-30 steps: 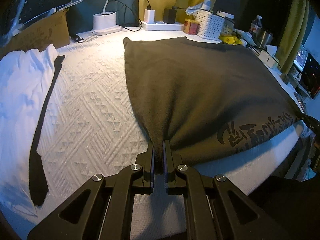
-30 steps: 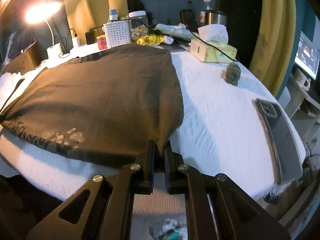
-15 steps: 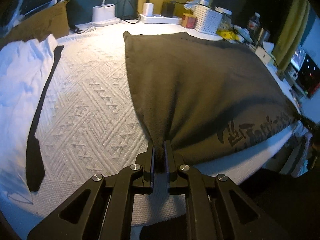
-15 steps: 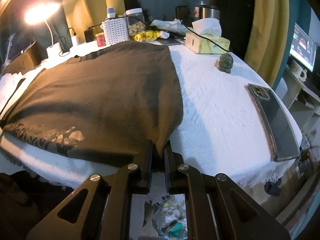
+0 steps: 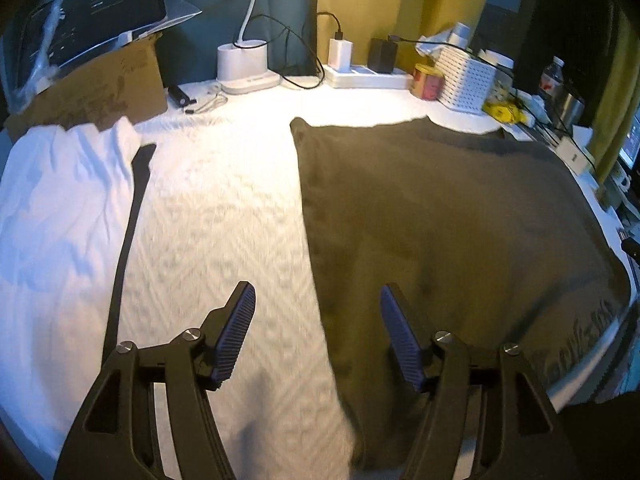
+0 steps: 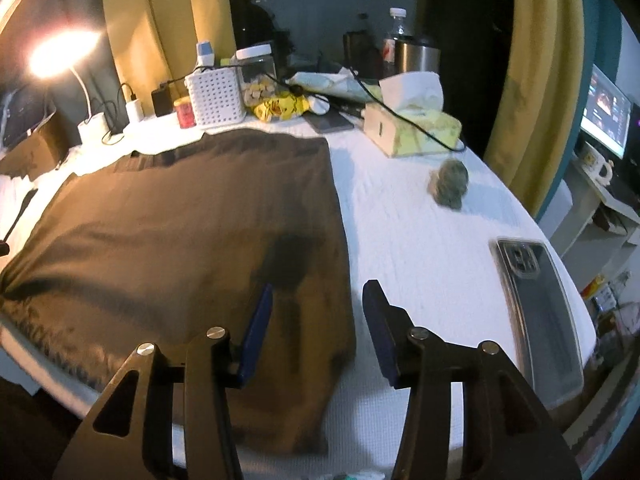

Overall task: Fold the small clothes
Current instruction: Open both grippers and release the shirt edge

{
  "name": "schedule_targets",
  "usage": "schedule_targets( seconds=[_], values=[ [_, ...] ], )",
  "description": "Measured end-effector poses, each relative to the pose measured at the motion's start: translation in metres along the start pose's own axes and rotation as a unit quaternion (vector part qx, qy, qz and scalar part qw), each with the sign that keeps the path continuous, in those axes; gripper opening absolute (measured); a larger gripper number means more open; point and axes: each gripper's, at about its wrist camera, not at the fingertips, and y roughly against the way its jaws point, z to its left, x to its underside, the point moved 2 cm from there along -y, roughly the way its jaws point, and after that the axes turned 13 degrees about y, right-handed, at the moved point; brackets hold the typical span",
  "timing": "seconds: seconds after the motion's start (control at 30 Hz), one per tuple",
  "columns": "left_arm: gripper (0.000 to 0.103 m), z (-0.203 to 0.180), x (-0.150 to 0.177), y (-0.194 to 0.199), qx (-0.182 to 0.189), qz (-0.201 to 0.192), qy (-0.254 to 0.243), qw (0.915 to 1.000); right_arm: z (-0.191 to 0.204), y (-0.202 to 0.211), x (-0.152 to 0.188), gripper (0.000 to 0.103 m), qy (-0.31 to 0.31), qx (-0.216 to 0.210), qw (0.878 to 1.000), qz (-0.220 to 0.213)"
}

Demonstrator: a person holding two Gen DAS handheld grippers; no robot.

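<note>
I am letting go: both grippers' jaws are opening off the corners they were clamping.

My left gripper (image 5: 316, 320) and right gripper (image 6: 318, 312) are hovering over the dark olive folded T-shirt (image 5: 440, 220), now lying flat on the white textured tablecloth (image 5: 224, 220).

i see a dim room lit by one glaring desk lamp (image 6: 60, 54); motion blur softens the bedspread (image 5: 224, 220); fisheye edges bend and darken.
</note>
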Motion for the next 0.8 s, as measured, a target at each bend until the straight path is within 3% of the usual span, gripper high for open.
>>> schedule_targets(
  seconds=[0.8],
  values=[
    [0.065,-0.021,-0.09,-0.09,0.003,0.013,-0.004,0.9999,-0.033,-0.114,-0.094,0.05,0.032,-0.022,0.999,0.023]
  ],
)
